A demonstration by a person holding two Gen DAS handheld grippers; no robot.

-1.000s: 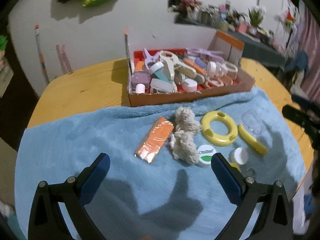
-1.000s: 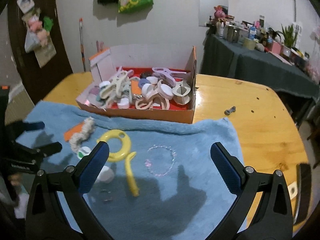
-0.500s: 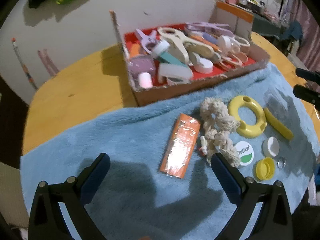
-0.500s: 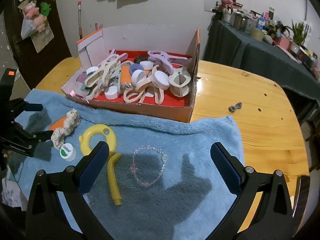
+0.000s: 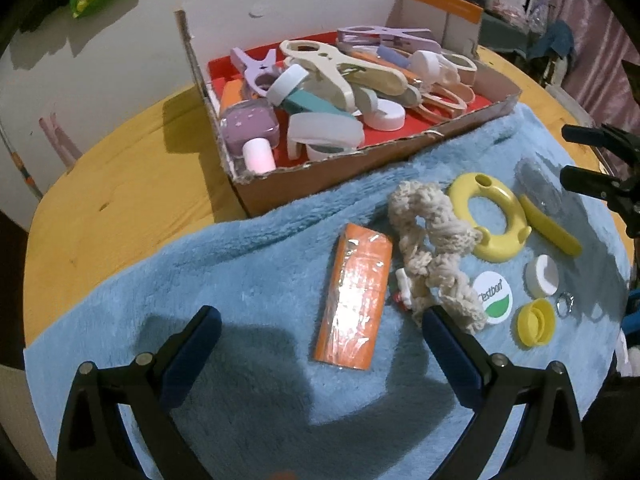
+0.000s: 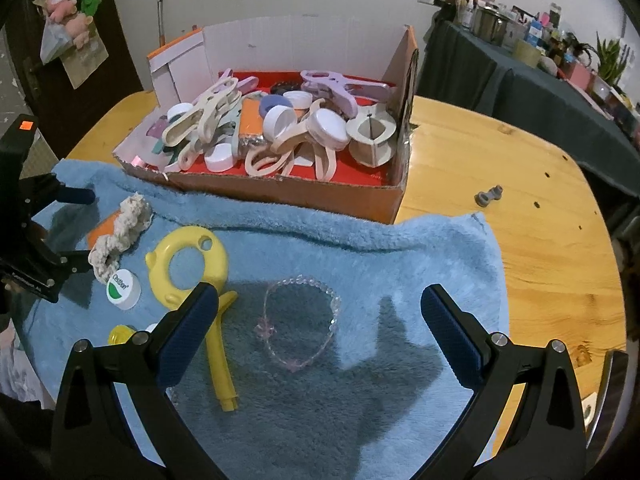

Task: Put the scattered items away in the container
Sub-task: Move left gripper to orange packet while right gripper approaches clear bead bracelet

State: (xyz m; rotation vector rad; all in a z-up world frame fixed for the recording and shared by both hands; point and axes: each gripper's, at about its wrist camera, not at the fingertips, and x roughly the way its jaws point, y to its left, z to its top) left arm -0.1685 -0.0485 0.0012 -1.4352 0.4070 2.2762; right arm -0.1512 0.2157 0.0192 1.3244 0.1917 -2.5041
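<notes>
Over the last second both grippers have dropped closer to the blue towel [image 5: 248,280], and each now frames a target. The left gripper [image 5: 320,332], jaws spread wide and empty, has come down over the orange foil-wrapped packet [image 5: 354,300], which lies flat between its fingertips; just right of it sit the knotted rope toy [image 5: 432,248], a white lid with a green logo [image 5: 494,298], a yellow flip cap [image 5: 536,322] and a small white cap [image 5: 542,276]. The right gripper [image 6: 320,320], likewise wide open and holding nothing, has closed in on the clear bead bracelet [image 6: 300,326], with the yellow ring-handled piece [image 6: 188,268] beside its left finger. This suggests both hands are lining up grasps, so nothing on the towel has been tidied yet. Farther off, the cardboard box [image 5: 320,184] stands at the towel's far edge on the wooden table [image 6: 520,200], already heaped with clothes pegs, lids and clips, and a small grey bolt [image 6: 488,196] lies on the bare wood to its right.
</notes>
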